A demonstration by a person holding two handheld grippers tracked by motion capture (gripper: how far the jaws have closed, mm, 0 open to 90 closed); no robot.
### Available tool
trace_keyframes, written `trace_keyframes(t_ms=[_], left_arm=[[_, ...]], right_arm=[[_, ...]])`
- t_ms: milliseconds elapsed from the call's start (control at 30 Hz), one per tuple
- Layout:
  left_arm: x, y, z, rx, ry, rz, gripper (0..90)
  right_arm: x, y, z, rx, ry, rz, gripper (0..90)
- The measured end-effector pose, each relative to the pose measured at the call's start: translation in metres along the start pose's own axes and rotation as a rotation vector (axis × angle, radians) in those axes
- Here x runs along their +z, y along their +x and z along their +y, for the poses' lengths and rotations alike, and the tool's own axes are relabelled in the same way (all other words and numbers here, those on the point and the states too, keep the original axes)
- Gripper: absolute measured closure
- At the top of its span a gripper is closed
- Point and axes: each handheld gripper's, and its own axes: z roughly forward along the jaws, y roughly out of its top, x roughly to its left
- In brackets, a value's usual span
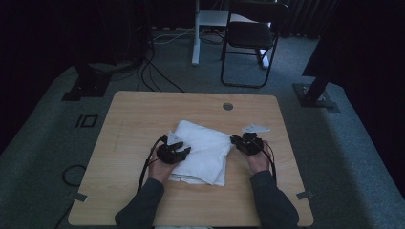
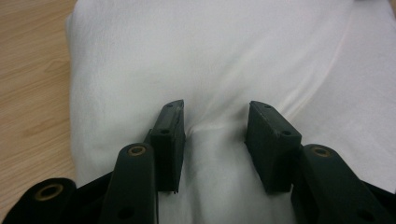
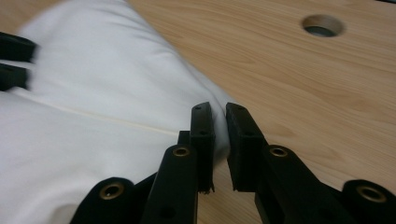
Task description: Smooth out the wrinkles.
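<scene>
Left claw (image 2: 215, 122) half open, pads pressed down onto white cloth (image 1: 203, 151), nothing pinched. Right claw (image 3: 218, 122) narrowed to a slit, nipping the cloth's right edge. Pale wooden counter (image 1: 143, 114) with round hole (image 1: 228, 106) near far edge; dim room, grey carpet, black chair (image 1: 250, 38) behind. Cloth folded, lying mid-counter, lightly creased.

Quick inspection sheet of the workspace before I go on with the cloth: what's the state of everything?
Surface: wooden table, round hole near far edge.
Job's things: folded white cloth at centre.
Clutter: nothing seen.
Grippers: left gripper open, pressing down on cloth; right gripper nearly shut on cloth's edge.
Cables: black leads trail from grippers; more cables on floor.
Surroundings: dark room, grey carpet, black chair beyond table.
</scene>
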Motion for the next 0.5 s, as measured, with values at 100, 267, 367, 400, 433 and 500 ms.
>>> trace_keyframes(t_ms=[100, 267, 367, 400, 433, 500], left_arm=[[-0.001, -0.004, -0.001, -0.016, -0.005, 0.026, 57.5], [-0.002, -0.013, -0.003, -0.048, -0.018, 0.075, 57.5], [-0.002, -0.019, -0.004, -0.058, -0.026, 0.106, 57.4], [-0.002, -0.021, -0.004, -0.065, -0.027, 0.114, 57.4], [-0.002, -0.022, -0.004, -0.069, -0.026, 0.120, 57.4], [-0.002, -0.024, -0.004, -0.068, -0.025, 0.129, 57.3]], right_arm=[[-0.009, -0.003, -0.003, 0.044, 0.006, -0.087, 69.6], [-0.022, 0.013, -0.005, 0.065, -0.038, 0.002, 54.7], [-0.018, 0.034, -0.007, 0.039, -0.034, 0.075, 49.6], [-0.015, 0.040, -0.008, 0.028, -0.021, 0.079, 49.0], [-0.009, 0.050, -0.011, 0.023, 0.001, 0.102, 46.2], [-0.005, 0.059, -0.014, 0.004, 0.018, 0.127, 43.7]])
